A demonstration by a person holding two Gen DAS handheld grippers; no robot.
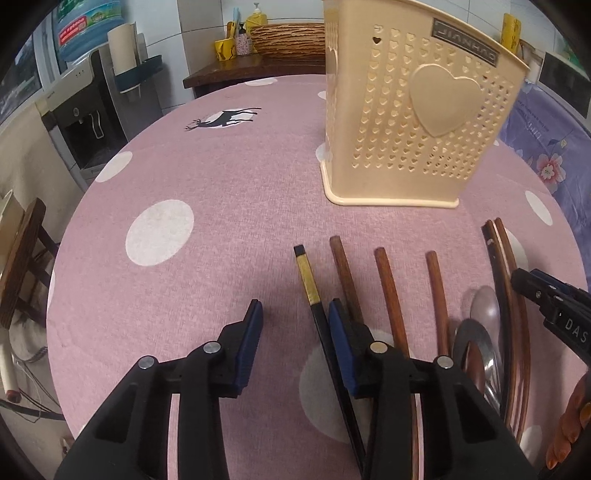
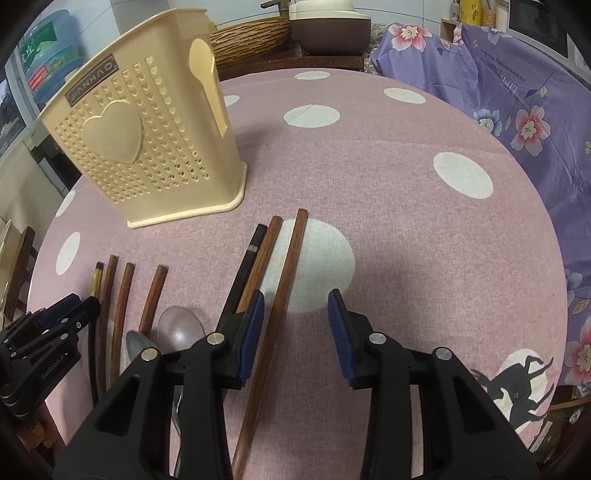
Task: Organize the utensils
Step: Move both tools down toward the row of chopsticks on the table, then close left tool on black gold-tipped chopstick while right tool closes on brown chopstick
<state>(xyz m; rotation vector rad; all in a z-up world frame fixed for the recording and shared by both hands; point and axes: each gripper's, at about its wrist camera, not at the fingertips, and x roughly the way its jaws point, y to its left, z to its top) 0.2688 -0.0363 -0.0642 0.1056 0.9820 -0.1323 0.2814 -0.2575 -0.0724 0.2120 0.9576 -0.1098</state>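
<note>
A cream perforated utensil holder (image 1: 417,110) (image 2: 147,147) stands upright on the pink dotted tablecloth (image 1: 221,177). In front of it lie a black chopstick with a gold band (image 1: 308,273), several brown chopsticks (image 1: 388,288) and two spoons (image 1: 484,306). My left gripper (image 1: 294,308) is open low over the cloth. The black chopstick runs between its fingers, close to the right pad (image 1: 338,332). My right gripper (image 2: 296,295) is open too. A long brown chopstick (image 2: 288,280) lies between its fingers beside the left pad (image 2: 253,332). A brown and a black chopstick (image 2: 247,266) pass under that finger.
A water dispenser (image 1: 85,122) and a wooden chair (image 1: 22,258) stand left of the round table. A wicker basket (image 1: 288,37) and a cooker (image 2: 328,26) sit on a dark shelf behind. Purple floral cloth (image 2: 517,110) covers the right side.
</note>
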